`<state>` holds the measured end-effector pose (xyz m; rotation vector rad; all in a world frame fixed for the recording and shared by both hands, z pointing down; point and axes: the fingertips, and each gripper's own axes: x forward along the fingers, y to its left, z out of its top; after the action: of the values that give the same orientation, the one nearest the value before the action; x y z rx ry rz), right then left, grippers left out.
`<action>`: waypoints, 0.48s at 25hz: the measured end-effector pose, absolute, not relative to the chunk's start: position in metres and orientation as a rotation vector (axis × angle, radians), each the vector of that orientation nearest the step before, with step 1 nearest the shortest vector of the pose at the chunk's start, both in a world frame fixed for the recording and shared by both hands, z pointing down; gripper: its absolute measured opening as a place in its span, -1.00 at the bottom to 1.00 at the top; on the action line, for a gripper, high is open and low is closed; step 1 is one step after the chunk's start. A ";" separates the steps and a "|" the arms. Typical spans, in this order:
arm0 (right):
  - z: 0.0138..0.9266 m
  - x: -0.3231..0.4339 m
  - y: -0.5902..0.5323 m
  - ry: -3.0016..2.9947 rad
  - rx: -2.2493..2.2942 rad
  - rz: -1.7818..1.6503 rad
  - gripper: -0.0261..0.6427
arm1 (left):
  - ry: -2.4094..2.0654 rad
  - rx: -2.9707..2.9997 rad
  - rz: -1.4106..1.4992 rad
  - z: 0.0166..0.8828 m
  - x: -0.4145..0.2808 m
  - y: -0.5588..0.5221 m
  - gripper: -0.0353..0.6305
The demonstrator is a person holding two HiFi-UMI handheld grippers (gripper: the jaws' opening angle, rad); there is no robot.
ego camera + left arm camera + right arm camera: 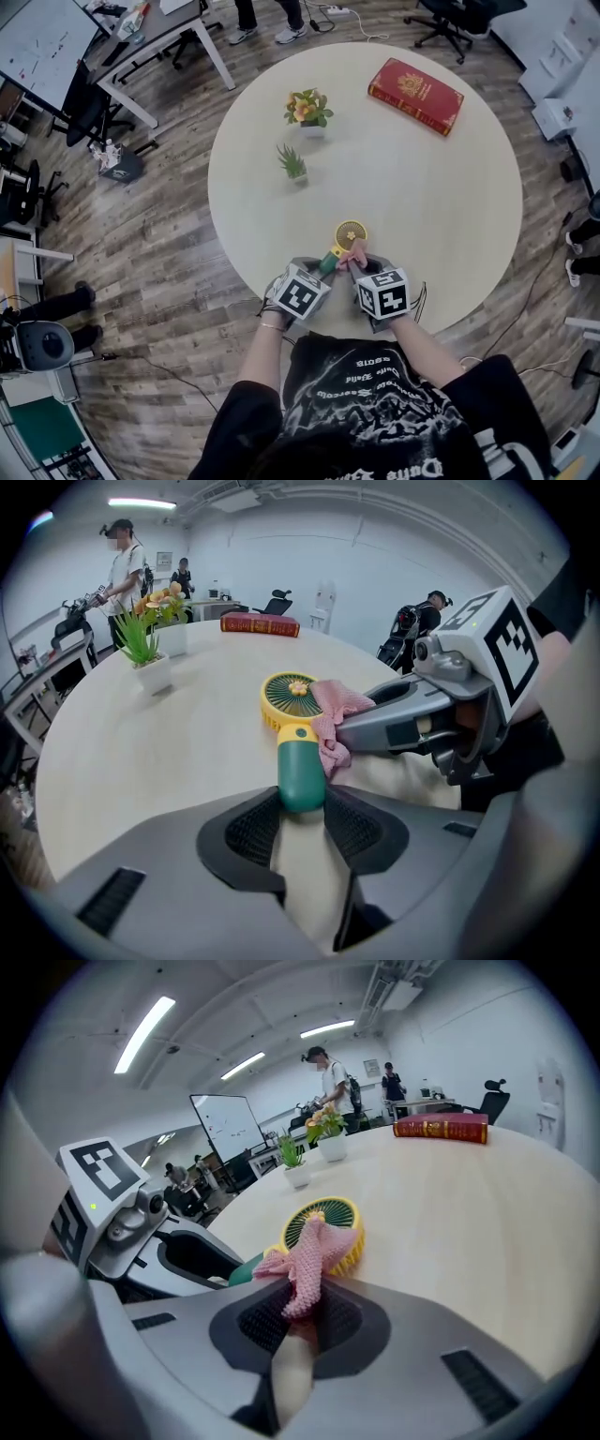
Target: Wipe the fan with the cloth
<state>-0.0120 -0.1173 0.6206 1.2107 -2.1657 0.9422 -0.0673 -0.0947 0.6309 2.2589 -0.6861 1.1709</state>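
- The fan (344, 242) is small. It has a round yellow head and a green handle.
- In the head view it sits at the lower middle of the frame, near the edge of the round table (422, 187) that is closest to the person.
- The left gripper (300, 806) grips the green handle. Its two black pads press on the end of the handle from both sides.
- The yellow head points away from that gripper, toward the middle of the table. It is low over the table top, but I cannot tell if it touches.
- The right gripper (305, 1302) pinches a pink cloth (309, 1260). Its jaws are closed on the lower part of the cloth.
- The free end of the cloth lies on the front grille of the fan's head.
- In the left gripper view the cloth covers the right side of the yellow head and hangs down beside the top of the handle.
- The two grippers are close together at the bottom middle of the head view, left one on the left and right one on the right.
- A red book (415, 96) lies at the upper right of the table.
- A pot of orange flowers (307, 109) stands at the upper middle.
- A small green plant (292, 164) stands just below the flowers, well apart from the fan.
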 end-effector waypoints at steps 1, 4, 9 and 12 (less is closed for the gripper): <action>0.621 -0.009 -0.117 -2.161 1.232 0.963 -0.79 | -0.687 2.268 1.167 0.631 -0.064 -0.095 -0.39; 0.620 0.000 -0.118 -2.147 1.283 0.986 -0.79 | -0.682 2.276 1.166 0.631 -0.058 -0.095 -0.39; 0.623 0.024 -0.121 -2.101 1.394 1.044 -0.79 | -0.667 2.273 1.185 0.632 -0.057 -0.095 -0.39; 0.622 0.038 -0.127 -2.081 1.443 1.064 -0.79 | -0.658 2.279 1.209 0.632 -0.057 -0.094 -0.39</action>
<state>0.0380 -0.1271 0.6221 1.4432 -2.0814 1.0643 -0.0573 -0.0937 0.6315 2.2789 -0.6583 1.2092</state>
